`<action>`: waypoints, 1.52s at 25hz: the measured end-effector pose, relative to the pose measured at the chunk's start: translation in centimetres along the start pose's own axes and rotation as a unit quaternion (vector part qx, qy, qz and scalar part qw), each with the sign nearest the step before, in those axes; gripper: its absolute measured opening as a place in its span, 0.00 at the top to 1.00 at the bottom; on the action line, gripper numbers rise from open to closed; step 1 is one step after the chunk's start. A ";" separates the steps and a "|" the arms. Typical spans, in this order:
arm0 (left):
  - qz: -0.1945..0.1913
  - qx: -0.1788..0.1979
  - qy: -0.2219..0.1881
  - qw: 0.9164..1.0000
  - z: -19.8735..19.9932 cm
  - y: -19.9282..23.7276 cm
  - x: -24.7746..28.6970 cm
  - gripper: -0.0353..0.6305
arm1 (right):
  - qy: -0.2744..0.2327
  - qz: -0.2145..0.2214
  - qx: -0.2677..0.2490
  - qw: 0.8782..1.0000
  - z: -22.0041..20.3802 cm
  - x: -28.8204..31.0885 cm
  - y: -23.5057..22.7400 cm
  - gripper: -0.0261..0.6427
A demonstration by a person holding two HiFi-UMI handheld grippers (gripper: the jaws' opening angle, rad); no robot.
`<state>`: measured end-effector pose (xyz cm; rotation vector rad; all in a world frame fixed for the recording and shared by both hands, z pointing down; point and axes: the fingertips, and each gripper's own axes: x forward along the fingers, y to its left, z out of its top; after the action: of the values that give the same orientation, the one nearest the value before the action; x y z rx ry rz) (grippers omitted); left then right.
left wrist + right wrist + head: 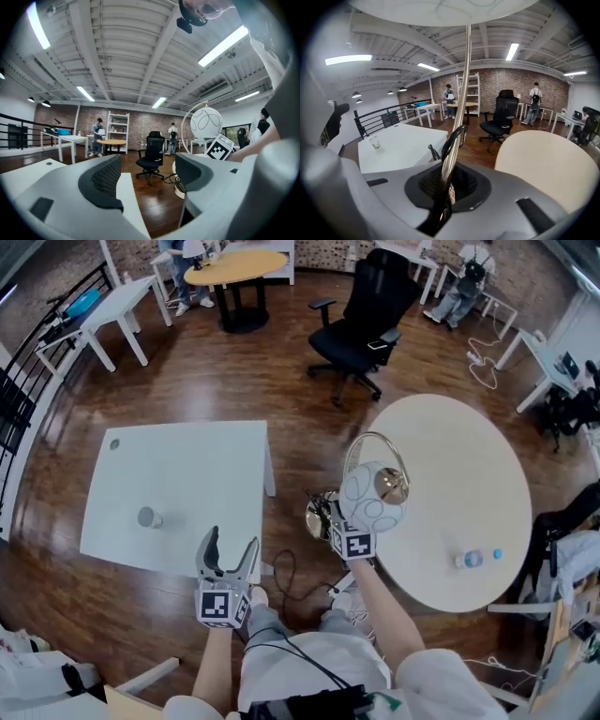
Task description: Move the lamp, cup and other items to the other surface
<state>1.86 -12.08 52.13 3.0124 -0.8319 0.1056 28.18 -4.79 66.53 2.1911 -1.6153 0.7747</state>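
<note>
The round table (450,474) spreads ahead and to the right of the right gripper (447,183). It is probably the receiving surface, since a small bottle (472,560) already lies on its far-right part. The white square table (187,474) sits ahead of the left gripper (146,176) and to the left of the right one.

The lamp (372,498) hangs in the gap between the two tables, clear of both. The right gripper's jaws are clamped tight on its thin metal stem (461,93). The grip is low on the stem, so the globe shade rides above the jaws and the base below them. This likely keeps the lamp upright for setting down. Its black cord (284,568) trails on the floor beneath, and could drag.

The left gripper's jaws stand wide apart with nothing between them, apparently free for the next item. The cup (148,517) stands on the square table, ahead and left of the left gripper, not yet moved.
</note>
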 end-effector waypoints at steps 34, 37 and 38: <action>0.256 -0.048 0.043 0.965 -3.0 26.3 -20.1 0.41 | -0.010 0.224 -0.217 0.950 9.5 25.4 47.1 0.91; 0.259 -0.055 0.050 0.963 -3.9 27.0 -20.1 0.41 | -0.002 0.216 -0.217 0.952 8.6 26.9 47.3 0.91; 0.259 -0.056 0.052 0.963 -4.1 27.2 -20.0 0.42 | -0.005 0.215 -0.215 0.953 8.5 27.2 47.3 0.91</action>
<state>-29.49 -25.04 54.75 2.5823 -1.5307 0.2093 -8.61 -45.48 72.48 1.5655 -2.0703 0.4525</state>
